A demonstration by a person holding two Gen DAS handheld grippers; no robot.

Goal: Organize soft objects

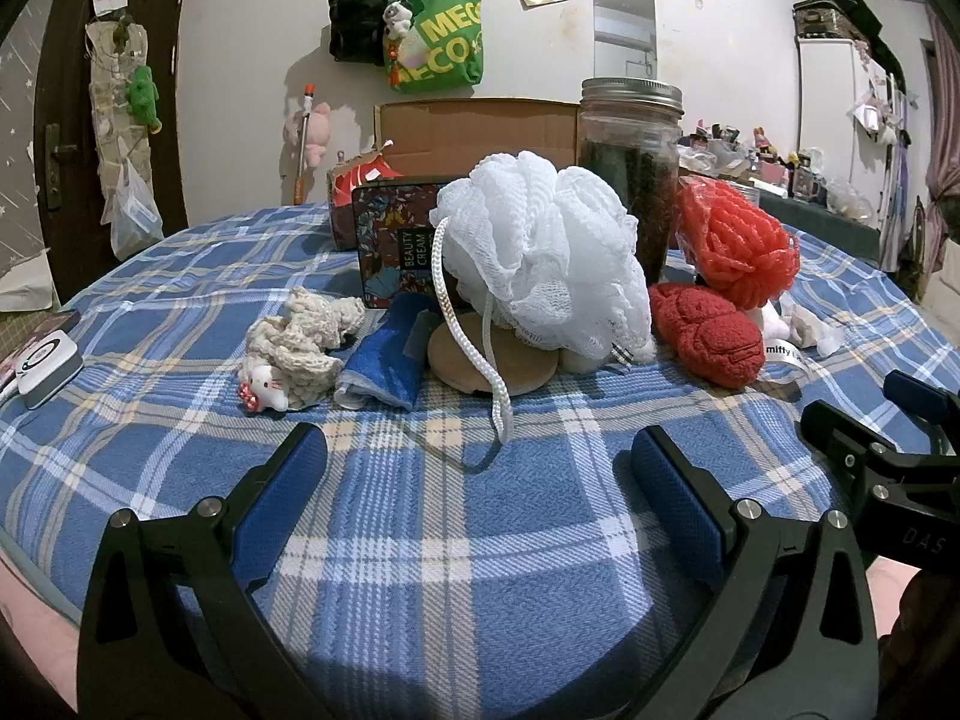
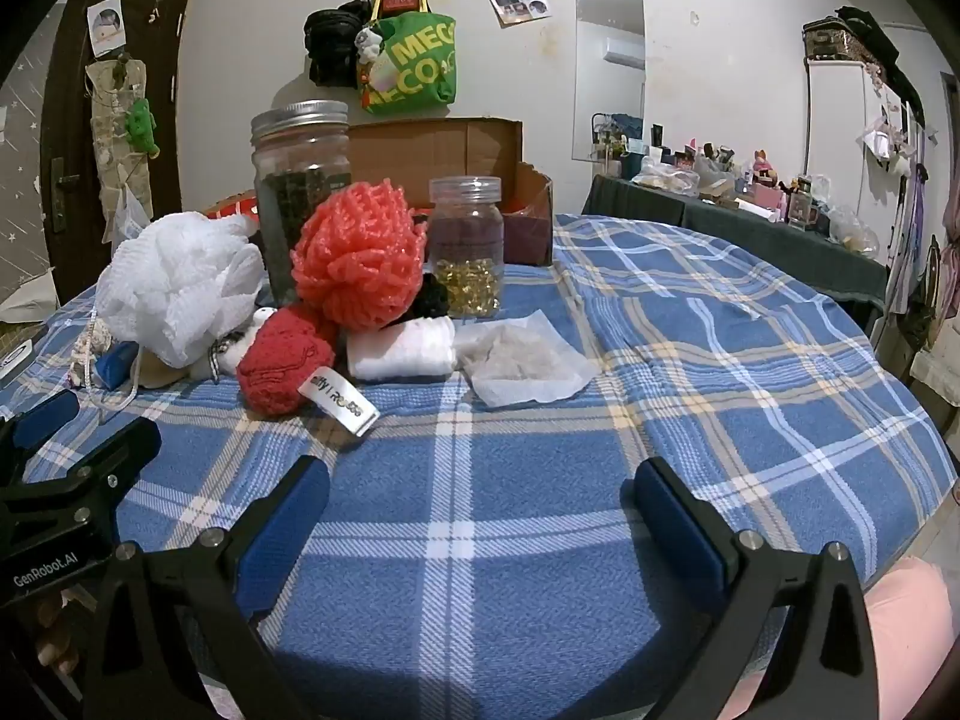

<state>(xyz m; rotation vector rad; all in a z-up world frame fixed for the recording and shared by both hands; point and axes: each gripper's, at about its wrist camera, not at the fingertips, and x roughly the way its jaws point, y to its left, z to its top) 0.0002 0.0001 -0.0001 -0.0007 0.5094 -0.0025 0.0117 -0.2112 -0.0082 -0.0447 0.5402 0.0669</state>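
1. Left wrist view: the left gripper [image 1: 474, 456] fills the bottom of the frame, its blue-padded fingers spread wide and grasping nothing, over a blue plaid blanket [image 1: 420, 540]
2. In the middle of the frame sits a white mesh bath pouf [image 1: 540, 252], its white cord loop [image 1: 474, 342] trailing down toward the lower centre across a round tan pad [image 1: 516, 360]
3. Left of centre lie a cream knitted cloth [image 1: 300, 342] with a small white cat charm [image 1: 267, 396] and, just beside it, a rolled blue cloth [image 1: 384, 360]
4. Right of centre a coral mesh pouf [image 1: 738, 246] rests above a red knitted item [image 1: 708, 333]; behind them stand a dark-filled glass jar [image 1: 630, 168], a patterned tin [image 1: 396, 240] and a cardboard box [image 1: 480, 132]
5. At the right edge part of the right gripper [image 1: 900, 438] shows; its jaw state cannot be told here
6. Right wrist view: the right gripper [image 2: 480, 498] at the bottom is released, fingers apart and empty
7. The soft pile occupies the left-centre: white pouf, coral pouf, red knitted item with a white label [image 2: 339, 402], a white rolled cloth [image 2: 402, 348] and a crumpled pale sheet [image 2: 522, 366] to its right
8. A small jar of yellow capsules [image 2: 468, 246] stands behind the rolled cloth
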